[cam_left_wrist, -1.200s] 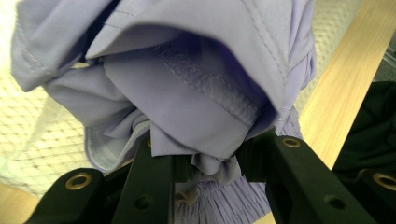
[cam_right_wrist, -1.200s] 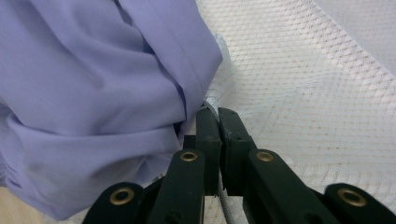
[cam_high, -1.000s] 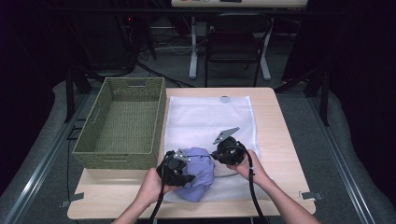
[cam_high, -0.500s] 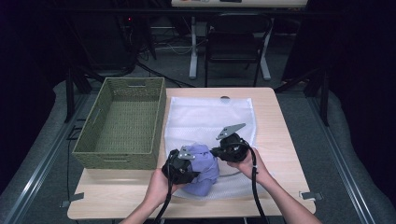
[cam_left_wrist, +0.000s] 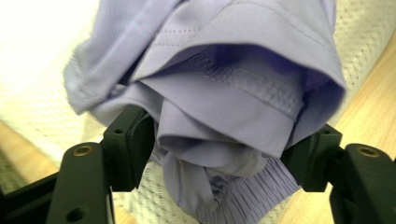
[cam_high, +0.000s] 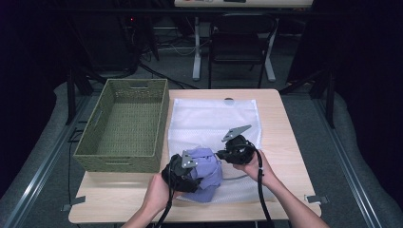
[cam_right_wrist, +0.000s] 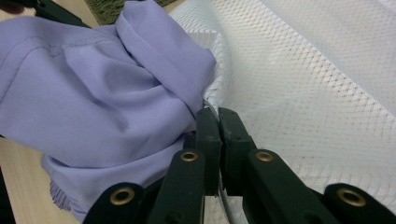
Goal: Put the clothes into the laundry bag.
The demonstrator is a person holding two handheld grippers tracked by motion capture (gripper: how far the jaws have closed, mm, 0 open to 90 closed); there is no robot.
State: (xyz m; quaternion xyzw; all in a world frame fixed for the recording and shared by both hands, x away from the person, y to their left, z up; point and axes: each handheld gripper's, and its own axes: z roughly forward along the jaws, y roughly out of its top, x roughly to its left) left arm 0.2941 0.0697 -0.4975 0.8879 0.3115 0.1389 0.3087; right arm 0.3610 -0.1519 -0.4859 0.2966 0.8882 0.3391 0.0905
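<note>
A bunched lavender garment [cam_high: 205, 167] sits at the near edge of a white mesh bag [cam_high: 214, 118] that lies flat on the table. My left gripper [cam_high: 186, 172] is at the garment's left side. In the left gripper view its jaws clamp the rolled cloth [cam_left_wrist: 224, 84] between them, left gripper [cam_left_wrist: 223, 140]. My right gripper [cam_high: 224, 155] is just right of the garment. Its jaws are shut on the bag's mesh edge [cam_right_wrist: 303, 84] right beside the garment [cam_right_wrist: 93, 84], right gripper [cam_right_wrist: 215, 116].
A green woven basket [cam_high: 164, 118] stands on the left half of the wooden table [cam_high: 278, 123], close to the bag's left edge. A chair [cam_high: 242, 42] and table legs stand beyond the far edge.
The left gripper has moved slightly right and forward with the garment, bunching it tighter against the bag's edge. The right gripper has hardly moved.
</note>
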